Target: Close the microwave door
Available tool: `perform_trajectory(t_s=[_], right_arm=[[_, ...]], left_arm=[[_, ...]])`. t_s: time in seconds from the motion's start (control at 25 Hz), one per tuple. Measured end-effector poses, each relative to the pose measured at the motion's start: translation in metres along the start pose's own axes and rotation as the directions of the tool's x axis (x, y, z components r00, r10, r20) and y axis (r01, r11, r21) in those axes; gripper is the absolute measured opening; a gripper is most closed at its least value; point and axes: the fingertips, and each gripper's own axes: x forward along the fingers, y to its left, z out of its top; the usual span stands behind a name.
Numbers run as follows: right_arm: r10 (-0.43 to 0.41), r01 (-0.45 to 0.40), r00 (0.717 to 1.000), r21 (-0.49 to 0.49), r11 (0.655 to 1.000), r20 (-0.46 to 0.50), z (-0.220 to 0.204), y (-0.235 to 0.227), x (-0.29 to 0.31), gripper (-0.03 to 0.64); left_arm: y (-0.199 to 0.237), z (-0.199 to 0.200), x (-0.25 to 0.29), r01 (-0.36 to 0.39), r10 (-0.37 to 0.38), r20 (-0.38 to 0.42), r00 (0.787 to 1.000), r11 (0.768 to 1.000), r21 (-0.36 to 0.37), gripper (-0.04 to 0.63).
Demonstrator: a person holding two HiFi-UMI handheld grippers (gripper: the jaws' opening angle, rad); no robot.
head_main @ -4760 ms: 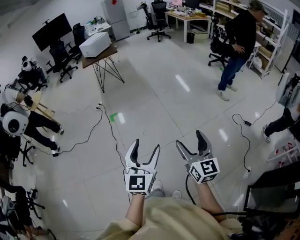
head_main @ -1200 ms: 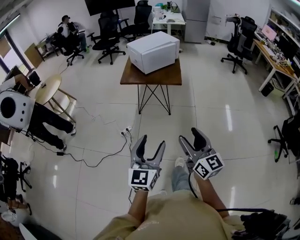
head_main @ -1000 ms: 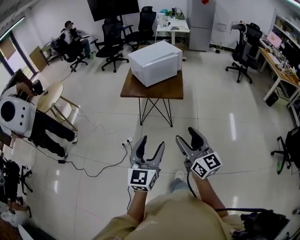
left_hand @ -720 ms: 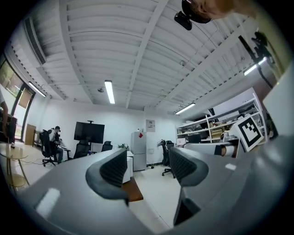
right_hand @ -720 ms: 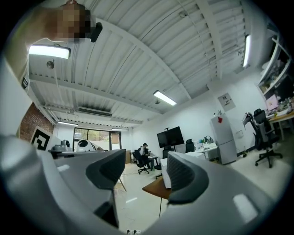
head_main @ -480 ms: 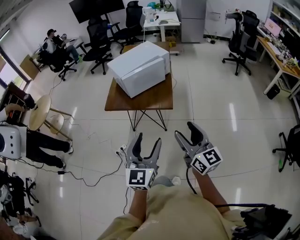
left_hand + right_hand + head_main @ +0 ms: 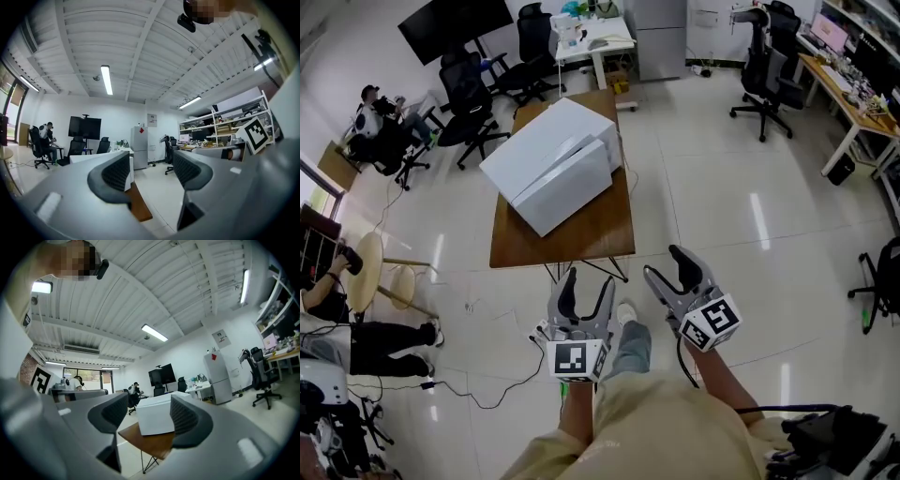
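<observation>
We find the white box-shaped microwave [image 7: 551, 173] on the brown wooden table [image 7: 602, 230], ahead and to the left of both grippers, its long axis slanting across the tabletop. The left gripper [image 7: 587, 281] is the nearer. It and the right gripper [image 7: 667, 267] hold their jaws apart, empty, well short of the microwave.

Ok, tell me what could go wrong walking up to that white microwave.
The black cable and white power strip lie on the floor in your path: a trip hazard. The white box-shaped microwave sits askew on the brown wooden table with thin wire legs; a hard push might slide it or rock the table.
</observation>
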Motion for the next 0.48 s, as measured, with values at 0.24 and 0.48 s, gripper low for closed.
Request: perform_trajectory(t_s=[0.24, 0.48], right_arm=[[-0.01, 0.009, 1.0, -0.052, 0.999, -0.02, -0.005, -0.045, 0.083, 0.27], [0.055, -0.058, 0.997, -0.053, 0.997, -0.051, -0.005, -0.09, 0.174, 0.27]], left_arm=[[0.063, -0.018, 0.073, 0.002, -0.002, 0.024, 1.0, 1.0, -0.013, 0.291], [0.116, -0.024, 0.144, -0.056, 0.057, 0.032, 0.998, 0.998, -0.03, 0.291]])
